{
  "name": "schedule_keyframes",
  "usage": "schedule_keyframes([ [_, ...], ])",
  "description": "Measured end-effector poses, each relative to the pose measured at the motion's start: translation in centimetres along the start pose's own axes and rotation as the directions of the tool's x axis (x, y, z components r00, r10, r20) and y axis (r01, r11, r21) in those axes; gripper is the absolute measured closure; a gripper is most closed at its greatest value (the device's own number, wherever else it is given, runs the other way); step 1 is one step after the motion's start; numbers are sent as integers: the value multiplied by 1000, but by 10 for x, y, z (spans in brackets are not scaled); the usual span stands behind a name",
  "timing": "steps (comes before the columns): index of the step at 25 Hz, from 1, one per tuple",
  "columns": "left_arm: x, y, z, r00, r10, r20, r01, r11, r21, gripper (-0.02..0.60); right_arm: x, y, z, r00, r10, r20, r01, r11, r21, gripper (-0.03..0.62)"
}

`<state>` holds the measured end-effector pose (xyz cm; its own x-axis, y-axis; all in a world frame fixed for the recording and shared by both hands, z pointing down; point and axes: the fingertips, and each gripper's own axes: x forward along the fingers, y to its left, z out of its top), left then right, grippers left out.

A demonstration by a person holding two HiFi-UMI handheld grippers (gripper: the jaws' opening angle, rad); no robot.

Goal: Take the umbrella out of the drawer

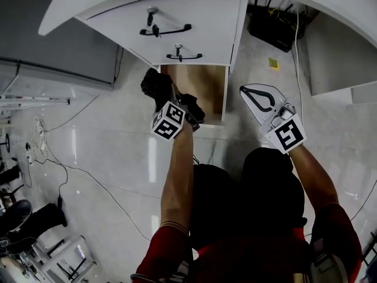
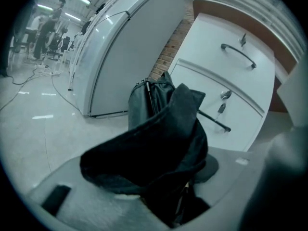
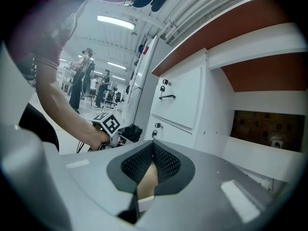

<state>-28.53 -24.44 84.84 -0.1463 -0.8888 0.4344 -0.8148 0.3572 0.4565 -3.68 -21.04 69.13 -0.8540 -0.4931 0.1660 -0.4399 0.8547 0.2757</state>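
The black folded umbrella [image 1: 158, 87] is clamped in my left gripper [image 1: 169, 98], which is shut on it, above the floor just left of the open bottom drawer [image 1: 207, 86]. What shows of the drawer's wooden bottom is bare. In the left gripper view the umbrella [image 2: 159, 138] fills the space between the jaws of the left gripper [image 2: 161, 179], its canopy folds bunched forward and its fingertips hidden by fabric. My right gripper [image 1: 252, 94] hovers to the right of the drawer, shut with nothing in it; its pads [image 3: 163, 160] meet at the tip of the right gripper [image 3: 153, 148].
Two closed white drawers with black handles [image 1: 166, 29] sit above the open one. A black box [image 1: 274, 25] and cables lie under the desk at the right. Loose cables [image 1: 70, 170] cross the shiny floor at the left. A tall white cabinet [image 2: 120, 57] stands left of the drawers.
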Motion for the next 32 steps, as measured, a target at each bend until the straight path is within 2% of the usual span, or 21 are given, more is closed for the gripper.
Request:
schedule_keyframes([
  [5,-47,-24,44,997,-62,47,55,989,137,339,-3,-1,47,1000,14,7,-14,998,67,582],
  [9,-94,-51,81,989,-132,67,112,964,241,339,-9,-8,93,1000,8,16,-10,992,130,582],
  [14,-165,-96,136,975,-212,68,179,928,326,339,-21,-11,168,999,27,22,-31,984,173,582],
  [21,-278,-185,234,942,-326,78,272,880,390,339,-59,-24,290,999,22,45,-33,968,249,582],
  [26,-355,-252,302,914,-399,67,333,835,438,339,-91,-39,372,999,9,50,-24,952,306,582],
  [32,-441,-313,356,882,-470,47,396,791,466,339,-137,-46,469,991,-39,124,-7,937,349,582],
])
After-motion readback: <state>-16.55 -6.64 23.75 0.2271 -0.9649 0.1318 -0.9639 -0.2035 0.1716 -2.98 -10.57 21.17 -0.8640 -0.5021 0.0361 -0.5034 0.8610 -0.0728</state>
